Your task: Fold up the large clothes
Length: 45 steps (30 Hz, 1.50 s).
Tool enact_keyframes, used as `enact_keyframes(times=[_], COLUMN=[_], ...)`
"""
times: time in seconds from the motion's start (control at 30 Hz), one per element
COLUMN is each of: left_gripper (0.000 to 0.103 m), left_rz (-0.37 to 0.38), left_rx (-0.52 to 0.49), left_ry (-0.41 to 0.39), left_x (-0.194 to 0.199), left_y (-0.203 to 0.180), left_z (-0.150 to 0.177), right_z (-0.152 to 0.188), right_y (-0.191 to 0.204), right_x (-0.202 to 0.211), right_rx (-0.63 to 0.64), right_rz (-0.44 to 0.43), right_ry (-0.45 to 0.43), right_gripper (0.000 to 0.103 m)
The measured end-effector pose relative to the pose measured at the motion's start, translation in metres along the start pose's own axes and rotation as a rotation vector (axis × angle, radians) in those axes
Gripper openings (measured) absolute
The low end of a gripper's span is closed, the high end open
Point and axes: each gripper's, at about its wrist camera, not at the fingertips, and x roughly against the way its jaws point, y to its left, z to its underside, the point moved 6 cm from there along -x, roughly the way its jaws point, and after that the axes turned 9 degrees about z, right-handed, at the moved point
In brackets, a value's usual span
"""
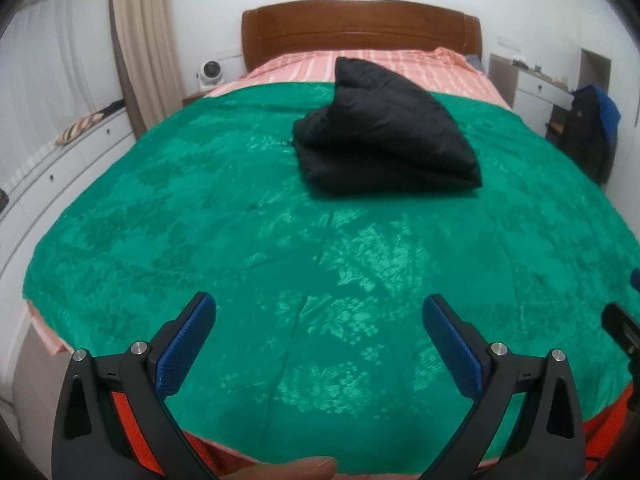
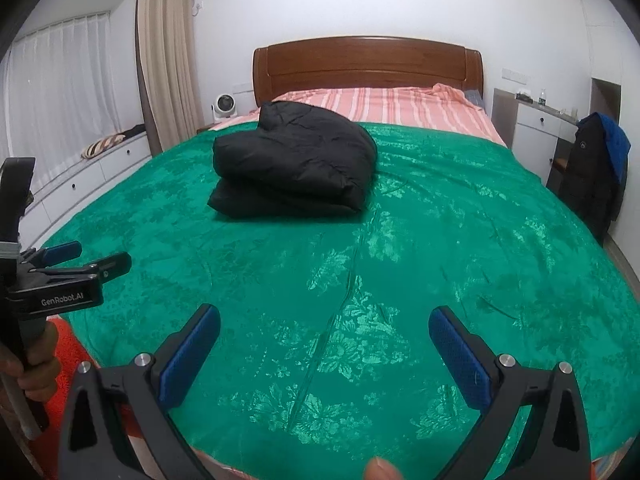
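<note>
Right gripper (image 1: 624, 328): in the left wrist view only a dark sliver at the right edge; jaws cut off. Left gripper (image 2: 60, 256): seen side-on in the right wrist view, body cut by the left edge.

Black padded garment (image 2: 292, 160): folded into a bundle; sleeves, collar and garment type hidden.

Small items on the white desk (image 2: 538, 98): too small to identify.

Bed's near edge cut off by both gripper frames.

Soft, even indoor light fills both views. The shiny green patterned bedspread (image 1: 280, 208) throws pale glare patches. Fisheye distortion bows the white drawer units (image 2: 100, 172) at the edges; corners vignette black. Far details look slightly soft.
</note>
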Motion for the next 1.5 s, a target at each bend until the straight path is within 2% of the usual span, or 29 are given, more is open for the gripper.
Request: enact_keyframes(times=[0.23,0.53,1.07,1.17,1.3,1.5], left_gripper=[0.103,0.103,0.103,0.103,0.103,0.103], left_rz=[0.005,0.021,0.135,0.128,0.090,0.087], left_rx=[-0.028,-0.070,-0.065,-0.062,-0.109,-0.095], left_ry=[0.031,0.011,0.004,-0.021,-0.050,-0.037], left_x=[-0.008,-0.003,0.005,0.012,0.017,0.015], left_y=[-0.005,-0.014,-0.019,-0.023,-0.029,-0.028], left_z=[0.007,0.005,0.001,-0.004,-0.007,-0.006], right_z=[0.006,0.007,0.010,0.012,0.012,0.012], right_y=[0.004,0.004,0.021,0.016,0.008,0.004], right_x=[-0.008,-0.007,-0.002,-0.003,-0.004,-0.005], right_rx=[0.001,0.011,0.032,0.021,-0.014,-0.015], right_rz=[-0.003,-0.003,-0.026,-0.014,-0.013,0.009], right_ry=[0.037,0.056,0.078,0.092,0.111,0.129], right_gripper=[0.103,0.103,0.103,0.103,0.103,0.103])
